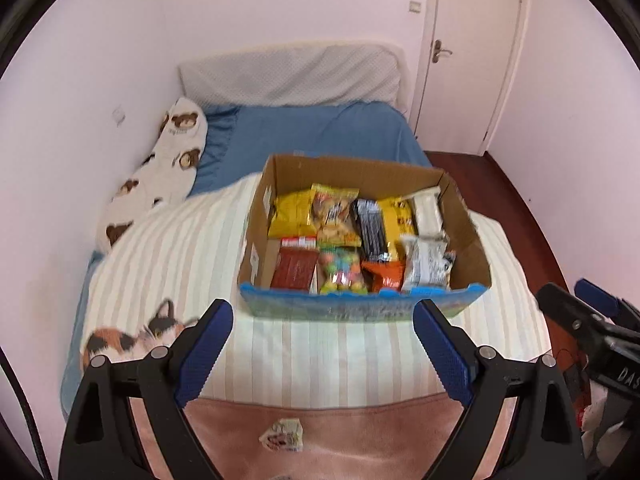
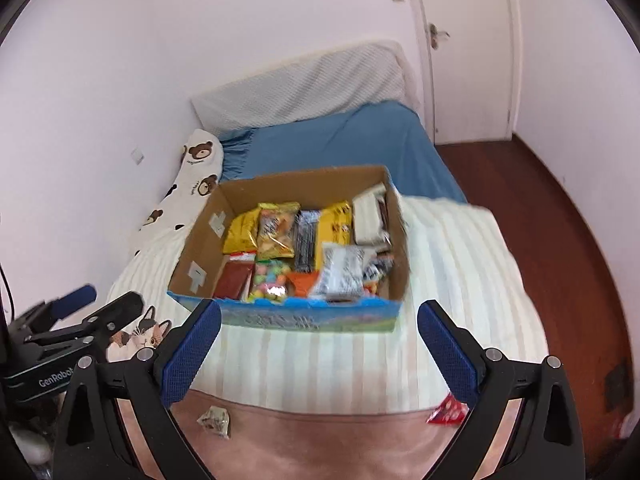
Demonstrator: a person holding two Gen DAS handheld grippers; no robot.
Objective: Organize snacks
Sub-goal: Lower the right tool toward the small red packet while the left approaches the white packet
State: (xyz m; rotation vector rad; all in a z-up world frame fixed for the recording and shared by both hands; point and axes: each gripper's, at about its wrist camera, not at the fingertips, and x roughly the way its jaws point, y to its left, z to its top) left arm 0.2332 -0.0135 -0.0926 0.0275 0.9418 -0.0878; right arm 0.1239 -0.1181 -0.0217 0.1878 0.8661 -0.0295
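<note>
With both the left tongs (image 1: 323, 344) and right tongs (image 2: 320, 346) wide open and empty, the small packet (image 2: 215, 421) near the bed's (image 1: 304, 360) foot edge wanted a centred, low pinch before going into the box (image 1: 464, 216).

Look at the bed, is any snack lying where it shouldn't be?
Yes. A small pale snack packet lies alone on the pink blanket, outside the cardboard box where the other snacks sit. A red packet also lies outside it, by the bed's edge.
</note>
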